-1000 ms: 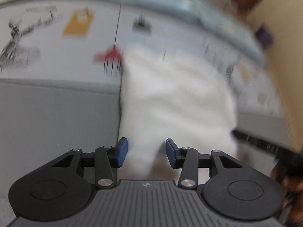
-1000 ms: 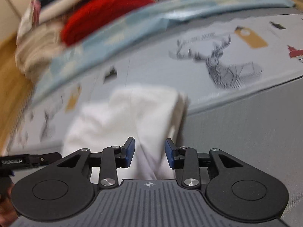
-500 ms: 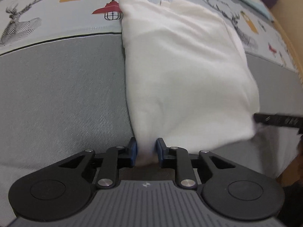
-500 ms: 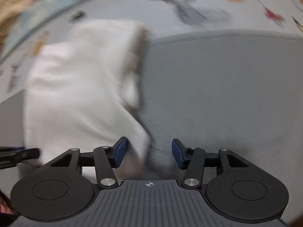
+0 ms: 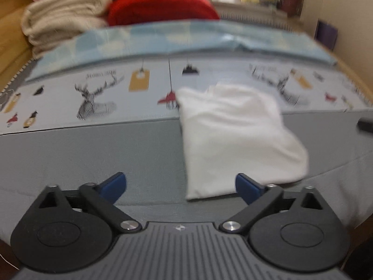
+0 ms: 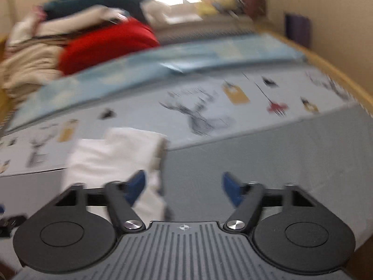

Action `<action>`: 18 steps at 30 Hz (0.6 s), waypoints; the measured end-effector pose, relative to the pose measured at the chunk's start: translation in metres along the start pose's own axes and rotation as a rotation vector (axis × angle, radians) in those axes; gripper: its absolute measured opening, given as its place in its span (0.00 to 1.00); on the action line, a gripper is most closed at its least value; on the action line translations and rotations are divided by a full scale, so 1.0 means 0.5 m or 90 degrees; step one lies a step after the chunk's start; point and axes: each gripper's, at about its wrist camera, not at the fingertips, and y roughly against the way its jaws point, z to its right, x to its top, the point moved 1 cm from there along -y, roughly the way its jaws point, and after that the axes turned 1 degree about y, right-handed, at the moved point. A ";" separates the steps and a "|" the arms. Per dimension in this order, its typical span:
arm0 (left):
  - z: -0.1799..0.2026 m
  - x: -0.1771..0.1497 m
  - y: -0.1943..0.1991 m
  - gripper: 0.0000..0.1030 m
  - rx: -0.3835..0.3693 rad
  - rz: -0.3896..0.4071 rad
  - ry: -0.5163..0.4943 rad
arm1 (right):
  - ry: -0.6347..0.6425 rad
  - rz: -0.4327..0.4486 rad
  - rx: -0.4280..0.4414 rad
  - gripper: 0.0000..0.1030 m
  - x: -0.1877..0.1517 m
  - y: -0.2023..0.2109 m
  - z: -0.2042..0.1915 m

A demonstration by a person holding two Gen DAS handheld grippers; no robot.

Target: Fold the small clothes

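A small white garment [image 5: 235, 135] lies folded on the bed, half on the grey cover and half on the printed sheet. My left gripper [image 5: 180, 187] hovers above and short of its near edge, jaws opening wide, nothing between the blue pads. In the right wrist view the same garment [image 6: 112, 154] lies left of centre, blurred. My right gripper [image 6: 184, 190] is raised over the garment's right edge, its jaws opening, pads not pressing on the cloth.
The grey bed cover [image 5: 93, 154] fills the foreground, with a printed sheet [image 5: 98, 98] of deer and lamps behind it. Further back lie a light blue blanket [image 5: 186, 37], a red cushion [image 5: 160, 7] and stacked beige towels [image 5: 63, 16]. A wooden bed frame [image 6: 338, 74] runs along the right.
Both grippers let go of the white garment, opened wide and pulled up and back. The garment now lies flat on the bed, and the pile at the head of the bed has come into view.
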 end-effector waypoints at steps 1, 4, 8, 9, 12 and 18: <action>0.010 -0.011 0.014 0.99 -0.004 0.015 0.011 | 0.019 0.015 0.013 0.88 -0.022 0.025 -0.012; 0.045 -0.051 0.031 0.99 -0.039 0.025 0.058 | 0.055 0.032 0.032 0.88 -0.072 0.061 -0.039; 0.091 -0.086 0.008 0.99 -0.055 -0.044 0.059 | 0.107 0.012 0.016 0.88 -0.108 0.057 -0.069; 0.097 -0.085 0.002 0.99 -0.050 -0.044 0.049 | 0.111 -0.005 0.010 0.88 -0.114 0.048 -0.077; 0.098 -0.077 -0.015 0.99 -0.030 -0.035 0.049 | 0.094 -0.053 0.019 0.88 -0.120 0.022 -0.073; 0.081 -0.074 -0.030 0.99 -0.033 -0.042 0.074 | 0.063 -0.079 0.035 0.88 -0.125 0.002 -0.072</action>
